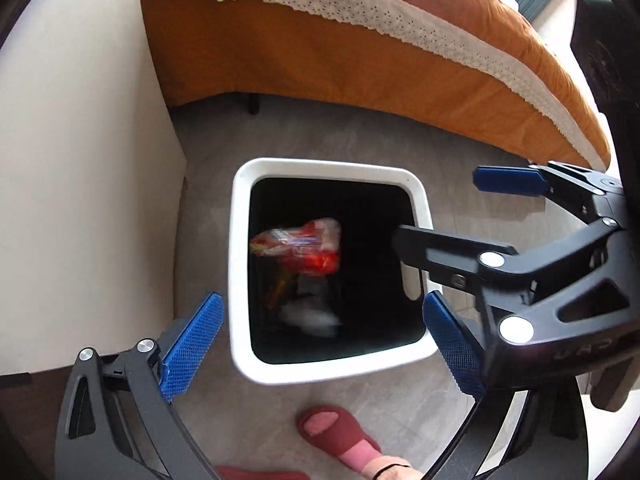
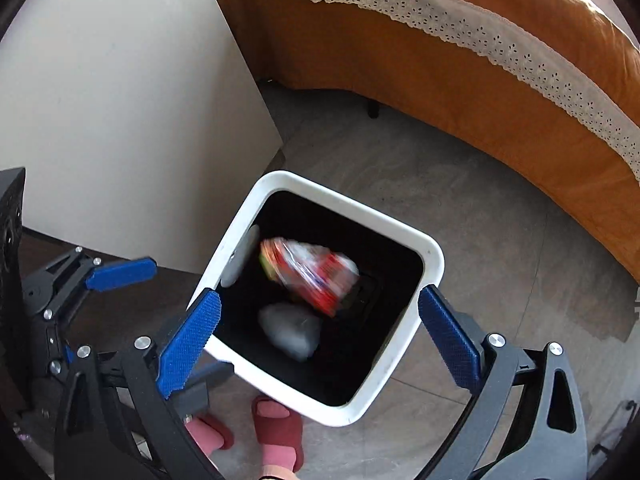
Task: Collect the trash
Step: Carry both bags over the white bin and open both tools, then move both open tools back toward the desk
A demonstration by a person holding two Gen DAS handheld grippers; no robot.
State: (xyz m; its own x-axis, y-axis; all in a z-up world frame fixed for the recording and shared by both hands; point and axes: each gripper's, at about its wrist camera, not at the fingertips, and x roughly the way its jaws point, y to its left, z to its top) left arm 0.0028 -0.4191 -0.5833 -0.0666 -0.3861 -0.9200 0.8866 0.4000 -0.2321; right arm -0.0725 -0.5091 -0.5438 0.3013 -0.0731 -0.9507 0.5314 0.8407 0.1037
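A white bin (image 1: 240,216) with a black liner stands on the grey floor; it also shows in the right wrist view (image 2: 434,260). A red and clear snack wrapper (image 1: 304,244) (image 2: 316,274) is blurred in mid-air inside the bin's mouth. A pale crumpled piece (image 1: 310,318) (image 2: 290,332) lies at the bottom. My left gripper (image 1: 320,344) is open and empty above the bin's near rim. My right gripper (image 2: 320,330) is open and empty over the bin. It also shows in the left wrist view (image 1: 460,256), and the left gripper shows in the right wrist view (image 2: 120,276).
A bed with an orange cover (image 1: 360,76) and white lace trim stands behind the bin. A white cabinet panel (image 1: 80,160) is to the left. The person's feet in red slippers (image 1: 336,436) (image 2: 280,428) are just in front of the bin.
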